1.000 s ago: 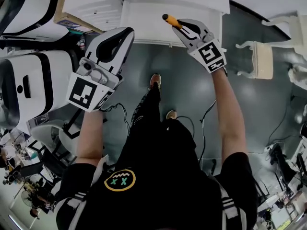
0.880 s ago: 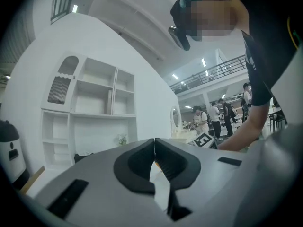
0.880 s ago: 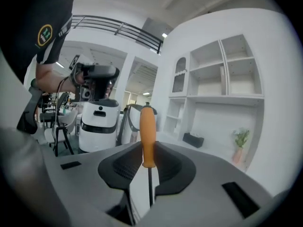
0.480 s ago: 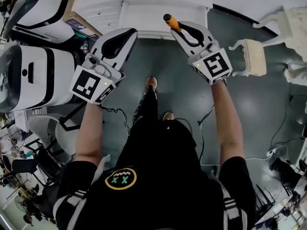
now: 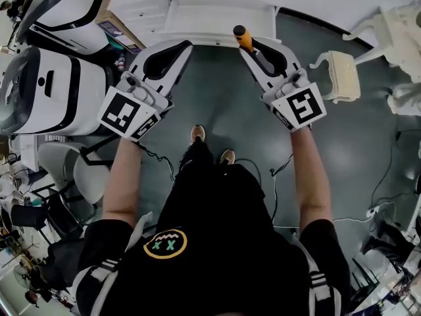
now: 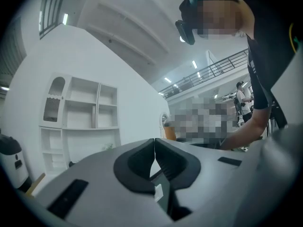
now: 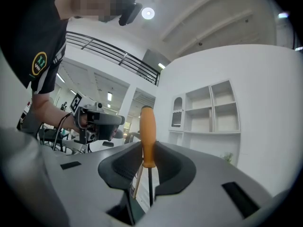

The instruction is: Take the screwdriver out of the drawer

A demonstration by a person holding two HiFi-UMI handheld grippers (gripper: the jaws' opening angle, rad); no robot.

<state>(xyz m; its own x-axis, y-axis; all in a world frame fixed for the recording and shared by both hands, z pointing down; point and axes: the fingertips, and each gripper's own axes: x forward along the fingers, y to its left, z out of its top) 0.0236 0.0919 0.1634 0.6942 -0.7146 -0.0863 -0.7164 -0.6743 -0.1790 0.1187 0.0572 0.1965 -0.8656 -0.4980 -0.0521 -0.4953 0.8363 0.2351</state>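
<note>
Already the right tool (image 5: 250,46) clenches the screwdriver (image 5: 242,36), seemingly clear of the drawer (image 5: 220,20); the left tool (image 5: 181,46) is closed, empty. Grip firmly, level.

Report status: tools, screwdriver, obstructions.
Left tool shut, empty. Right tool shut on screwdriver, orange handle out past the tips. Nothing seen blocking either tool.

Grey floor (image 5: 217,91) bears a white cabinet (image 5: 197,8) and white stool (image 5: 343,76).
</note>
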